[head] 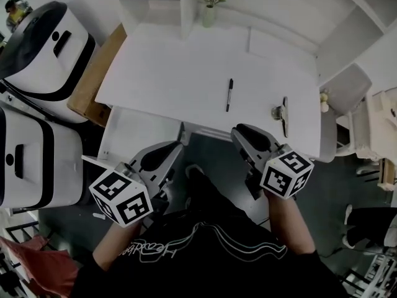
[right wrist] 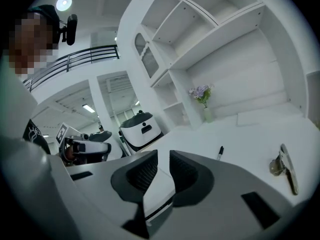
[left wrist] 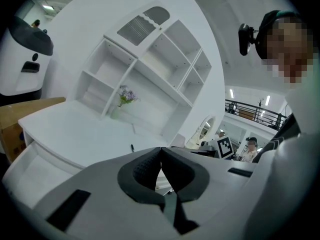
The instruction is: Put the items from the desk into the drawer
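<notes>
Nearest the person, the left gripper (head: pixel 174 149) is clenched with its tips touching on nothing, and the right gripper (head: pixel 239 133) has its jaws a narrow crack apart, grasping nothing; both are level with the near edge of the white desk (head: pixel 167 73). Just beyond the left one, the drawer (head: pixel 139 135) stands pulled out under the desk's left end. Farther on, the black pen (head: pixel 229 95) and a metal clip (head: pixel 282 113) lie apart on the desktop, with a vase of purple flowers (head: pixel 209 11) at the back.

Probably a robotics lab: white desk (head: pixel 173 73), bulky white machines (head: pixel 43 48), mezzanine railing (right wrist: pixel 85 56).
</notes>
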Tool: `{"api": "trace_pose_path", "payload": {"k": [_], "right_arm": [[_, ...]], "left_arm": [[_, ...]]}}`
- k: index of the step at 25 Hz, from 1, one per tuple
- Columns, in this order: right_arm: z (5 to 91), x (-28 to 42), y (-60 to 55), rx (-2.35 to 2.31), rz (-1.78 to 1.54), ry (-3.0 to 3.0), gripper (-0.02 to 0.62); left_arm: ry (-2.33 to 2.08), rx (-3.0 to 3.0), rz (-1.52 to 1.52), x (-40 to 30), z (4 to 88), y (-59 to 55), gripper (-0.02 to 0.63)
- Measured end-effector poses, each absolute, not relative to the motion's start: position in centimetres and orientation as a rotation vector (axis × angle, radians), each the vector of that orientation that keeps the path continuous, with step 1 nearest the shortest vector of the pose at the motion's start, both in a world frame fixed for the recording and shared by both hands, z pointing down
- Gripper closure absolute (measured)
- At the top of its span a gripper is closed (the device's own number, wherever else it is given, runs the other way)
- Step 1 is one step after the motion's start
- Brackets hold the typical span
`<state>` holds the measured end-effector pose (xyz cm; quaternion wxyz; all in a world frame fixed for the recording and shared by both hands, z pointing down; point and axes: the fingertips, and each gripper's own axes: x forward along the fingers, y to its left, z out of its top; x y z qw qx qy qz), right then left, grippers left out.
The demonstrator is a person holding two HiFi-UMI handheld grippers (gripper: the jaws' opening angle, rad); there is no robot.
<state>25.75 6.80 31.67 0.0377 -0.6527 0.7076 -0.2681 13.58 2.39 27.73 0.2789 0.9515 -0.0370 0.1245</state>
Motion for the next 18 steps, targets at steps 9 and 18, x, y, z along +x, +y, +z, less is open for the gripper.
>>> {"api": "trace_pose_path", "payload": {"k": [9,18], "right_arm": [[36.8,31.9,1.0,-2.127,-0.935,2.157,0.456],[43.0,37.3,-2.9,-2.304,-1.035,2.185,0.451]], "left_arm": [[-0.172,2.507,0.375,16.6,29.3,-3.0,0.586],[-0.212,2.447,0.421,19.2,32.1,-6.5,0.586]]}}
